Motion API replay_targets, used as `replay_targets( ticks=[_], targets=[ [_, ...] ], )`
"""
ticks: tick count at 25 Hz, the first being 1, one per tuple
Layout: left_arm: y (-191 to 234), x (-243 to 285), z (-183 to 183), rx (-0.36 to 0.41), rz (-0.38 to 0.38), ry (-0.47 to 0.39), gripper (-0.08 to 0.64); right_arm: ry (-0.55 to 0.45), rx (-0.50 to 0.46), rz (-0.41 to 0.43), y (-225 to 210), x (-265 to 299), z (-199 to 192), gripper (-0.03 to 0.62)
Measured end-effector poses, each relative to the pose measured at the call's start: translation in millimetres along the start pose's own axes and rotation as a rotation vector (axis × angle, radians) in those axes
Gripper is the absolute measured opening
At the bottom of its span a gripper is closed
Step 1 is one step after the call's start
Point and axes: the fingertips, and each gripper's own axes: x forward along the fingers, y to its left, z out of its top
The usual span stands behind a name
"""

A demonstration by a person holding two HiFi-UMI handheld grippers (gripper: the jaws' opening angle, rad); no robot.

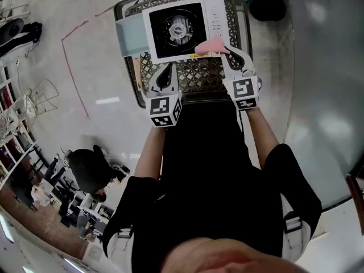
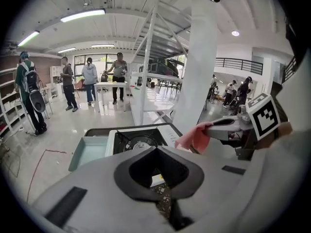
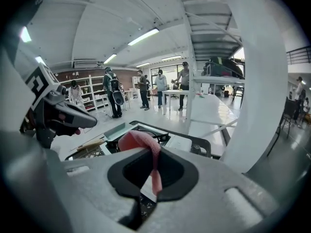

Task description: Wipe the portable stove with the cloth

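Note:
The white portable stove (image 1: 181,28) with its black burner lies on a wire basket (image 1: 193,78) straight ahead of me. My right gripper (image 1: 223,49) is shut on a pink cloth (image 1: 209,45), which hangs over the stove's near right corner. The right gripper view shows the cloth (image 3: 142,142) bunched above the jaws, a strip pinched between them, and the stove (image 3: 179,143) beyond. My left gripper (image 1: 169,66) hovers over the basket just short of the stove's front edge, jaws shut on nothing. In the left gripper view the stove (image 2: 141,141), cloth (image 2: 194,137) and right gripper (image 2: 216,125) lie ahead.
A pale teal tray (image 1: 127,36) lies against the stove's left side. A black round object (image 1: 267,5) stands behind the basket on the right, next to a grey tabletop (image 1: 324,67). Several people (image 2: 90,79) stand far off by tables and shelves.

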Motion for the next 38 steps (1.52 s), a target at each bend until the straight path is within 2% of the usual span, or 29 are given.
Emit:
replay_targets(
  ticks=[7, 14, 22, 27, 30, 32, 34, 38],
  targets=[
    [3, 28, -12, -0.047, 0.004, 0.016, -0.001, 0.031, -0.006, 0.033, 2, 22, -13, 0.014],
    [8, 40, -24, -0.063, -0.034, 0.047, -0.001, 0.038, -0.007, -0.001, -10, 35, -9, 0.014],
    [7, 71, -22, -0.079, -0.069, 0.032, 0.0, 0.026, -0.047, -0.058, -42, 71, 6, 0.014],
    [4, 79, -25, -0.08, -0.092, 0.051, 0.0, 0.033, -0.172, -0.133, -84, 91, 27, 0.014],
    [9, 86, -27, -0.101, -0.087, 0.06, 0.0, 0.084, -0.316, -0.183, -112, 110, 37, 0.015],
    [12, 92, -27, -0.134, -0.089, 0.061, -0.002, 0.129, -0.423, -0.188, -123, 129, 35, 0.015],
    [11, 97, -26, -0.146, -0.098, 0.061, 0.0, 0.175, -0.493, -0.166, -130, 149, 24, 0.015],
    [7, 104, -27, -0.123, -0.114, 0.063, -0.002, 0.253, -0.52, -0.043, -122, 172, 0, 0.017]
  ],
)
